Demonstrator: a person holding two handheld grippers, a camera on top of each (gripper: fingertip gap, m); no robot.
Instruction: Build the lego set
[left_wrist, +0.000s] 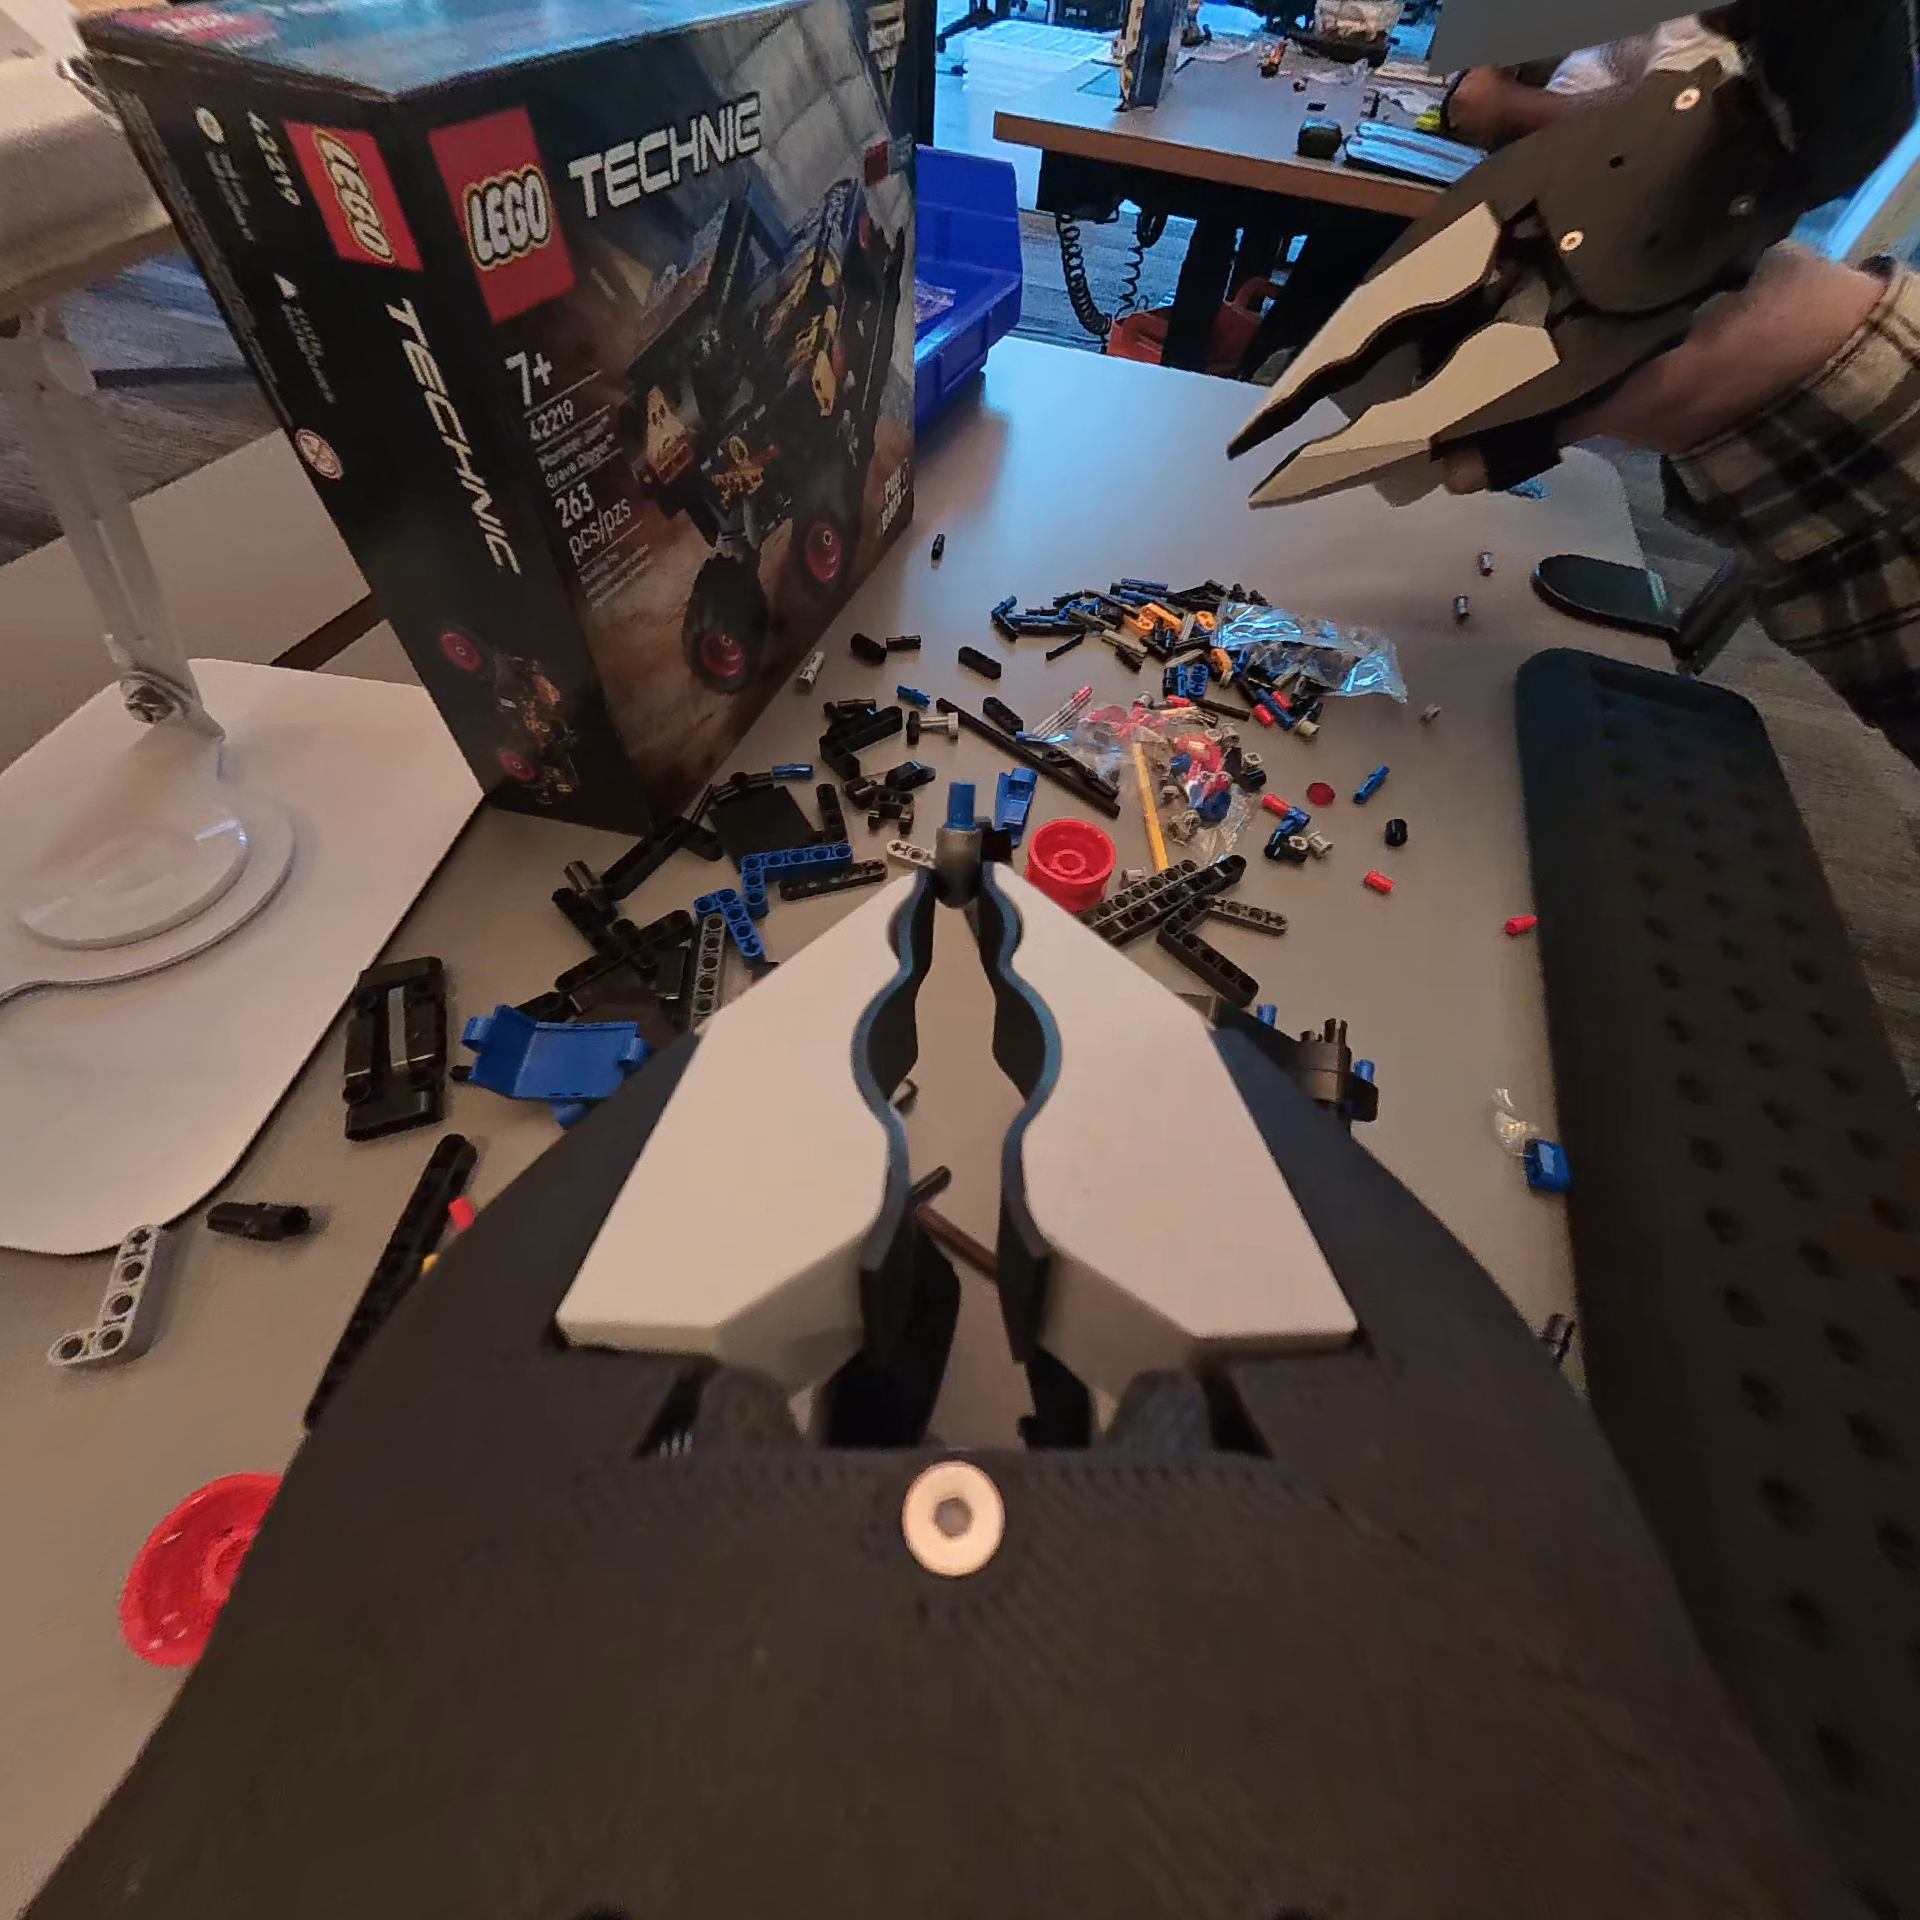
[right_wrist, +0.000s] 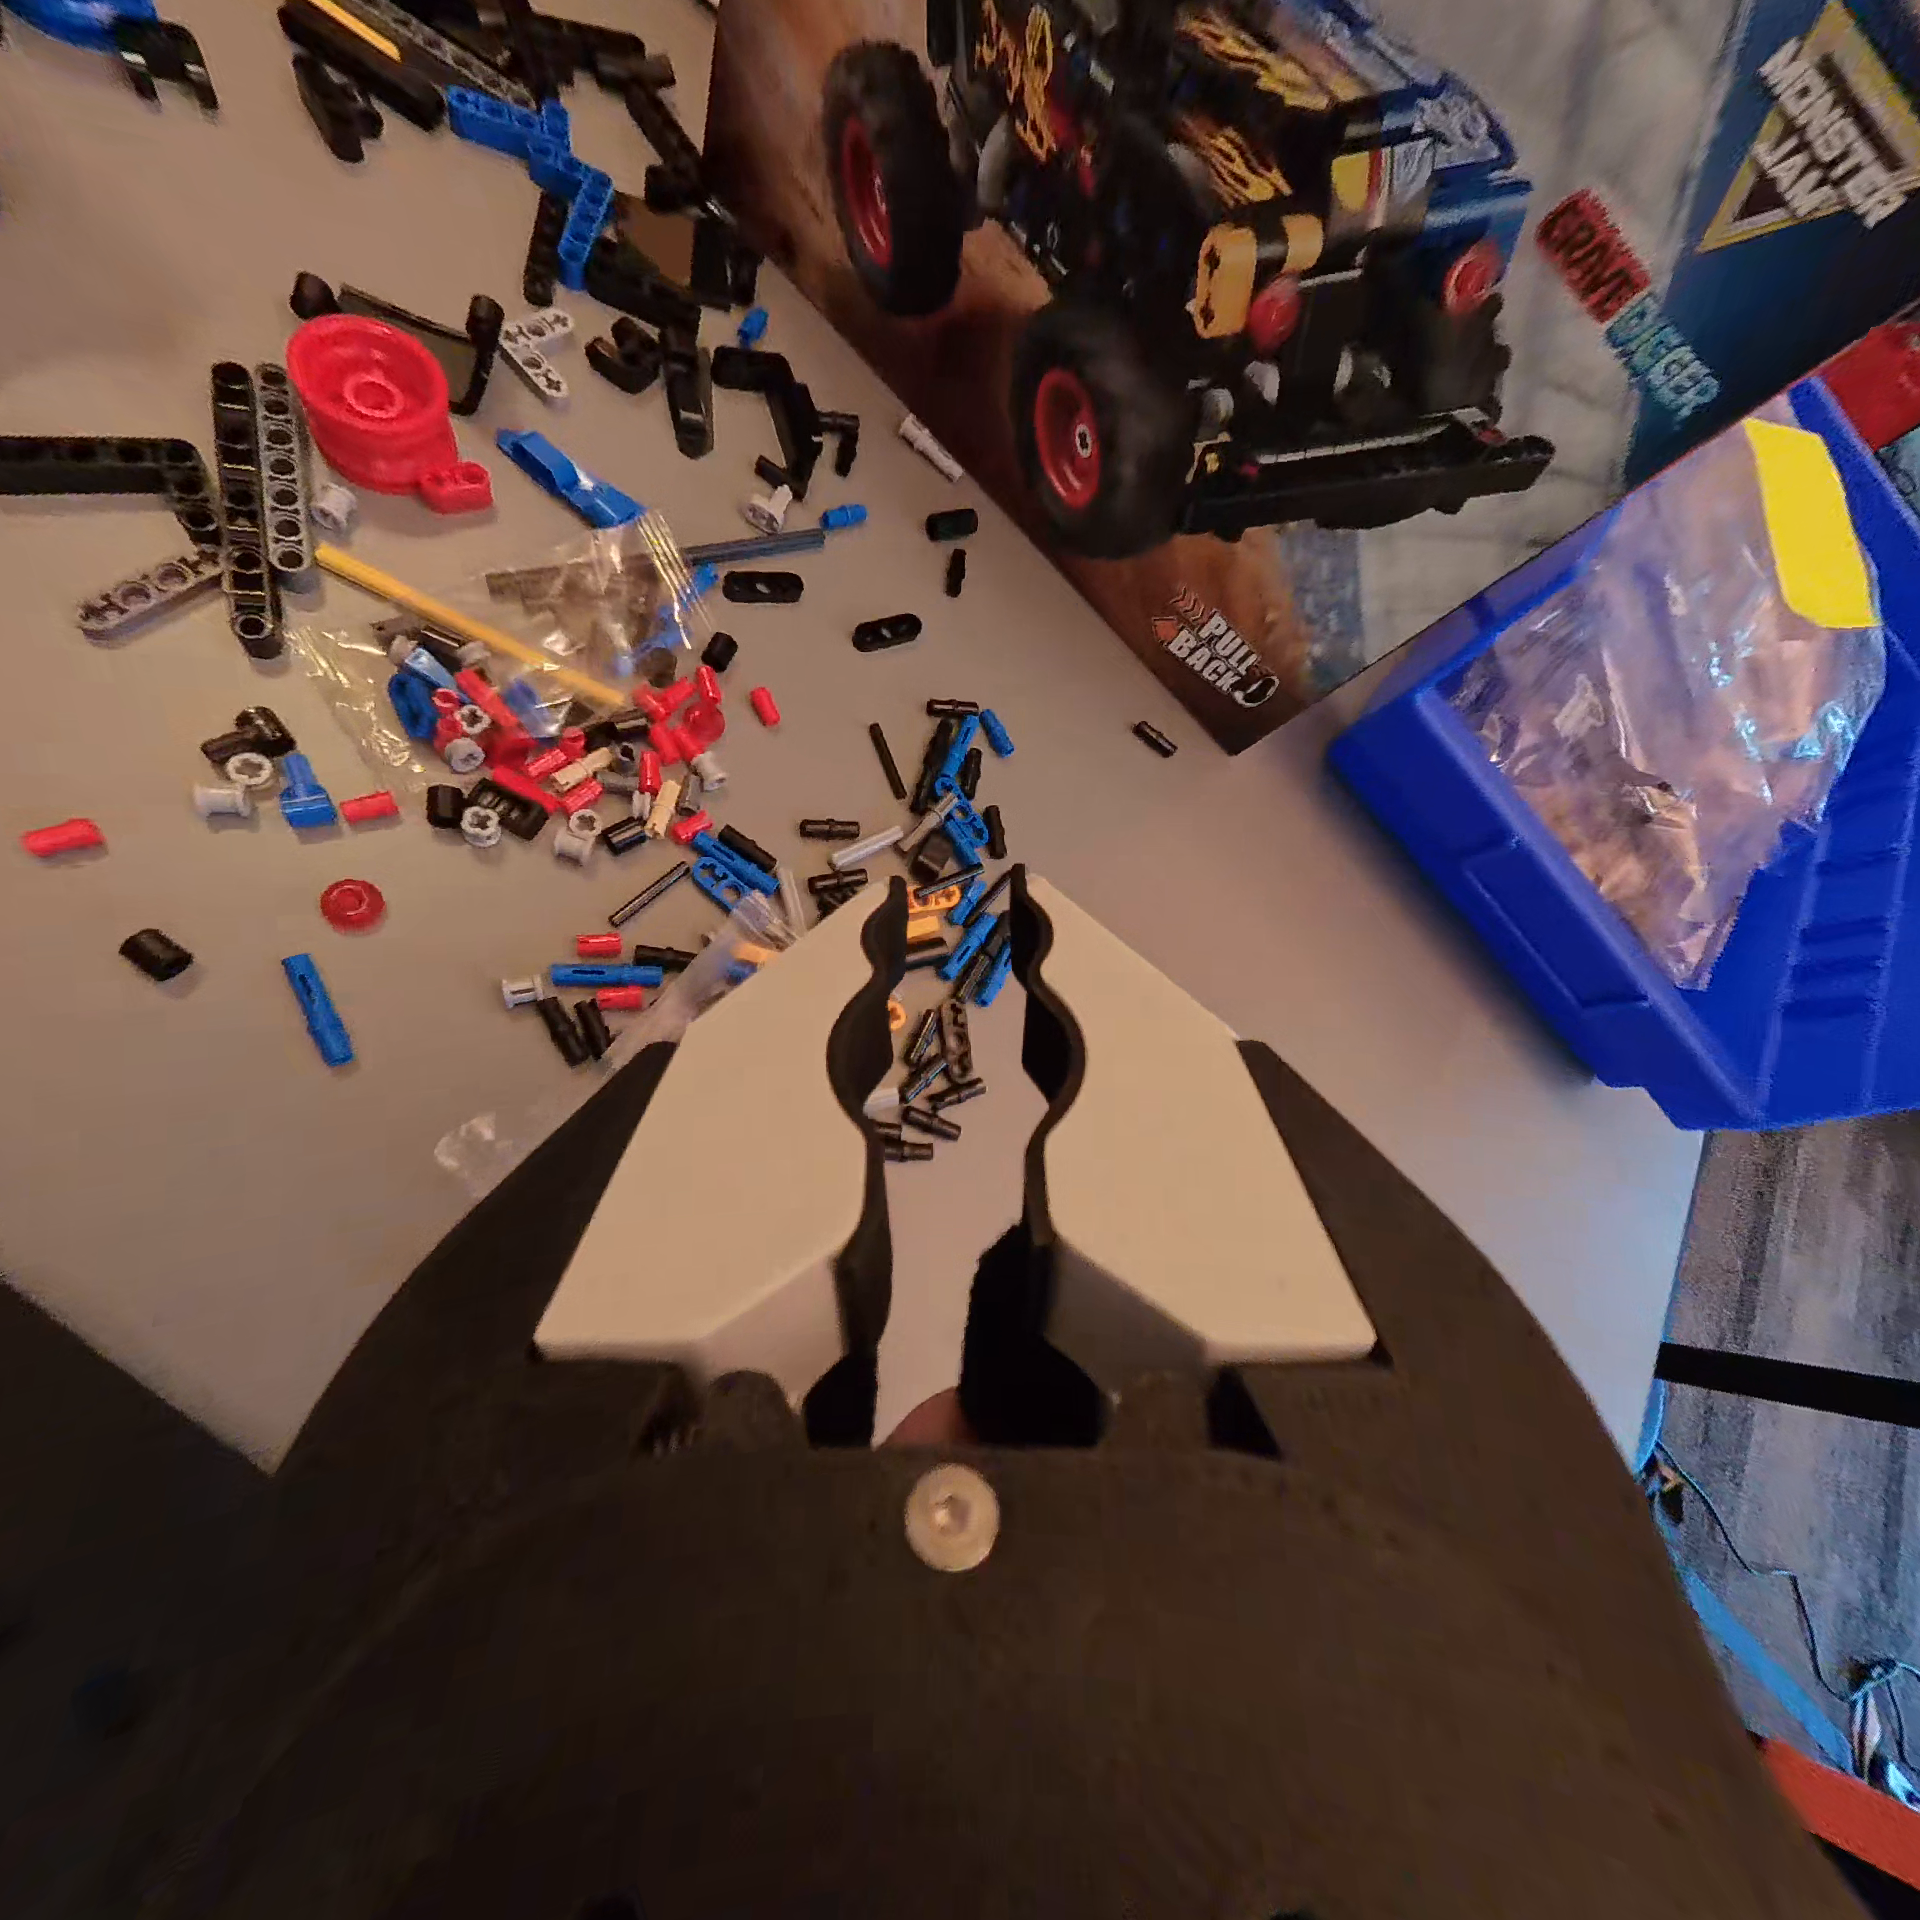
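Left gripper (left_wrist: 958, 883) pinches a small grey-and-blue piece (left_wrist: 961, 831); right gripper (right_wrist: 956, 894) hangs slightly parted, empty. Only its view shows the blue bin (right_wrist: 1558, 935) holding plastic bags (right_wrist: 1683, 707).

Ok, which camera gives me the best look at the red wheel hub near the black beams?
The right wrist view: the red wheel hub sits large and unobstructed beside the black beams. In the left wrist view it is smaller, just past the left gripper.

Two hand-held grippers, one pinched, one parted.
The left gripper (left_wrist: 958, 883) points forward, tips closed tight. The right gripper (right_wrist: 954, 894) hangs raised, angled downward, its tips slightly apart, nothing between them.
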